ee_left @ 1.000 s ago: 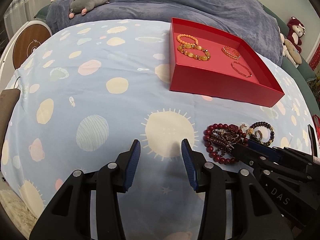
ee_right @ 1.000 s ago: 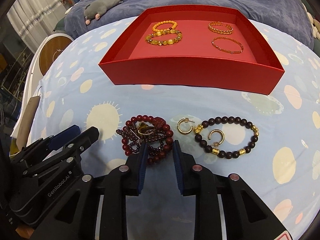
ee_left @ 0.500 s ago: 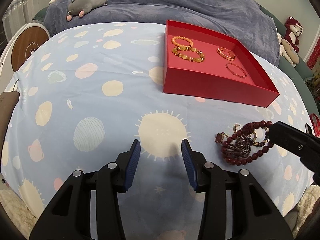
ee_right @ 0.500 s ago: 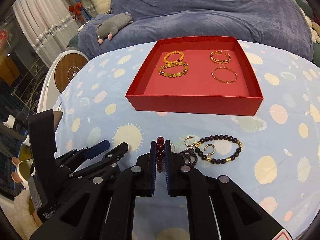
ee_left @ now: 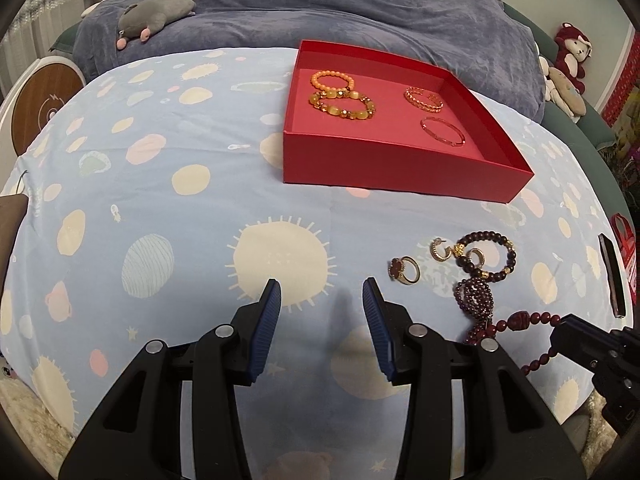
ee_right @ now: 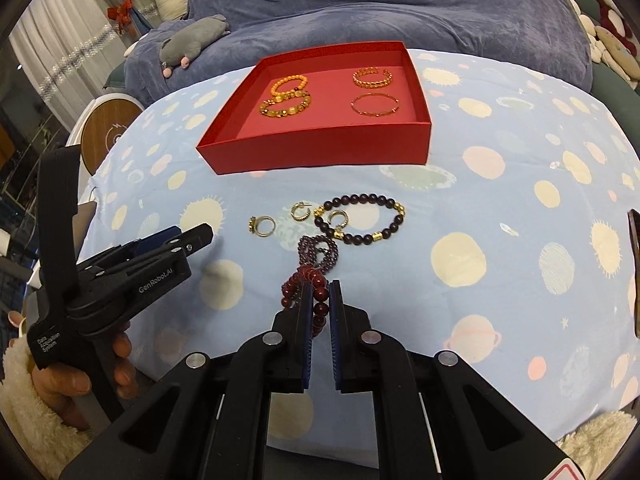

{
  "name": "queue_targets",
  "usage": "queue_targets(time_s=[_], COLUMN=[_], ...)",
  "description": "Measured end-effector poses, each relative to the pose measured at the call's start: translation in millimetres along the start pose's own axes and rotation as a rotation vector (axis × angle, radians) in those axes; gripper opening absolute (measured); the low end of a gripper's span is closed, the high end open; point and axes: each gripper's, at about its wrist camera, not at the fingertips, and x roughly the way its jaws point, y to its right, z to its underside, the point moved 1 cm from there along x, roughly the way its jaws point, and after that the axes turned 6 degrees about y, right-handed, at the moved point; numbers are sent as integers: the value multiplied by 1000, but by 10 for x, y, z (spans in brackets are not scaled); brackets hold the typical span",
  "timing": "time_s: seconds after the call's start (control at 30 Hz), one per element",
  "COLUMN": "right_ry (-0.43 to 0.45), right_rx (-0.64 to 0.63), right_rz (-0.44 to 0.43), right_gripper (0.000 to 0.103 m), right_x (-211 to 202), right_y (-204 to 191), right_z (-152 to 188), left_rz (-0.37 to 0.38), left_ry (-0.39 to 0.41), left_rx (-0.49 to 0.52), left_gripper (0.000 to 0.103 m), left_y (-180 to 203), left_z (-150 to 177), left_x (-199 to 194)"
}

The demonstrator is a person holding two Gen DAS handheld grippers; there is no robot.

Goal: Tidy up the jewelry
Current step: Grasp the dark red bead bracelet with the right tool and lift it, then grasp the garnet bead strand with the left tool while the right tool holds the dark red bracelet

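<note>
My right gripper [ee_right: 320, 286] is shut on a dark red bead bracelet [ee_right: 308, 280] and holds it off the cloth; a purple bead strand [ee_right: 320, 250] trails from it. The red bracelet [ee_left: 532, 320] also shows at the right of the left wrist view. On the cloth lie a gold ring [ee_right: 262, 225], two gold hoop earrings [ee_right: 300, 210], and a dark bead bracelet with gold beads [ee_right: 362, 218]. The red tray [ee_right: 320, 150] behind holds several bracelets. My left gripper [ee_left: 320, 296] hovers open over the cloth with nothing between its fingers.
The table wears a light blue cloth with sun and planet prints [ee_left: 160, 200]. A blue blanket and a grey plush toy [ee_left: 156, 20] lie behind it. A dark phone-like slab [ee_left: 612, 276] rests at the right edge. A hand [ee_right: 72, 376] holds the left gripper.
My right gripper shut on the red bead bracelet and lifted it from the pile, dragging the purple strand along. A gold ring came into sight. The left gripper stayed open and shifted a little.
</note>
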Motion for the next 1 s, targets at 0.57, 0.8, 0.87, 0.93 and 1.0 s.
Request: queue_targets(time_s=[0.57,0.8,0.87,0.93,1.0], right_ry=[-57,-62,-58,-57,-57], right_rx=[47,98,95,97,100], right_rz=[153,116,109,105,103], right_gripper=[8,8,8,8,8], right_x=[-22,-8,-7,2,14], right_y=[471,529,505,500,505], right_z=[305,291,277,267,262], left_rz=[109,129,133,143,153], left_ry=[-42,-48,-57,-60,-59], left_rx=[89,114,110,92,75], left_gripper=[41,48,48,48,48], left_y=[607,885,913,903,897], left_z=[156,153,157,155,144], left_x=[13,129,197,241,263])
